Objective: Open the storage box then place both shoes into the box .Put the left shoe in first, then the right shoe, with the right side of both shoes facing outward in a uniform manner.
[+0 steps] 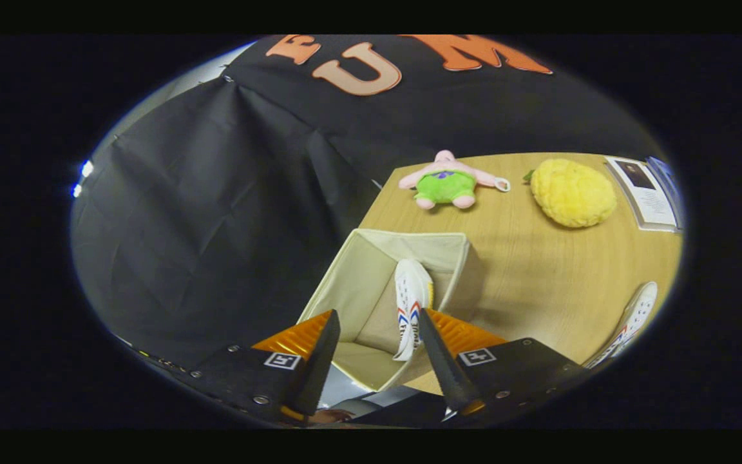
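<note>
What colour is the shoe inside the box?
White with red and blue stripes, seen in the gripper view: the shoe stands beyond the open tool.

the storage box looks like soft matt cream fabric. shoe inside is smooth white, kinda glossy. table is light wood grain, satin finish. gripper, fingers spread apart over the box, has matt black fingers with ribbed orange plastic behind. plush toys look fuzzy.

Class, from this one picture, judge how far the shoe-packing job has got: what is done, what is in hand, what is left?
Done: the storage box stands open with one shoe standing inside. In hand: nothing; the gripper is open above the box. Left: the second shoe lies on the table, beside the box.
</note>
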`<state>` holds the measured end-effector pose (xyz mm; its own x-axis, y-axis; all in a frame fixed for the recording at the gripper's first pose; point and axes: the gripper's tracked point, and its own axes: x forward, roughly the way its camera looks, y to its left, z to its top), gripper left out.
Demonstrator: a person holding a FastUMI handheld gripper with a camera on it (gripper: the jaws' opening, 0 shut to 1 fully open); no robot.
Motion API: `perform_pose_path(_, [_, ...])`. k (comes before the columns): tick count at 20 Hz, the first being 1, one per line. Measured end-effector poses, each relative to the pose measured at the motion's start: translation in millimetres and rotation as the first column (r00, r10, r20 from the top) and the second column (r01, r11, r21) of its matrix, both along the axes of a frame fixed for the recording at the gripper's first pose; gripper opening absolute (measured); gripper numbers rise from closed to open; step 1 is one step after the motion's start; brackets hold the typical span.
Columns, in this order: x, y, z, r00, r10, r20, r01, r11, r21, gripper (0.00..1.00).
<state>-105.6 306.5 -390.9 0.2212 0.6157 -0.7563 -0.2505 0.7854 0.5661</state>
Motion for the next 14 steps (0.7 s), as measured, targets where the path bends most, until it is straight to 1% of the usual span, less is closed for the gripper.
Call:
perform_pose_path(1, [6, -17, 4, 0.999, -0.028, 0.016, 0.029, 1.000, -0.003, 0.81])
perform_pose_path(3, [16, -57, 4, 0.996, -0.083, 0.046, 0.085, 0.996, -0.037, 0.87])
perform_pose_path(6, [25, -128, -16, 0.983, -0.163, 0.079, 0.172, 0.977, -0.129, 0.88])
perform_pose_path(9, [17, -203, -47, 0.968, -0.241, 0.067, 0.250, 0.938, -0.242, 0.88])
perform_pose_path(14, [-12, -302, -94, 0.941, -0.336, 0.031, 0.323, 0.871, -0.370, 0.89])
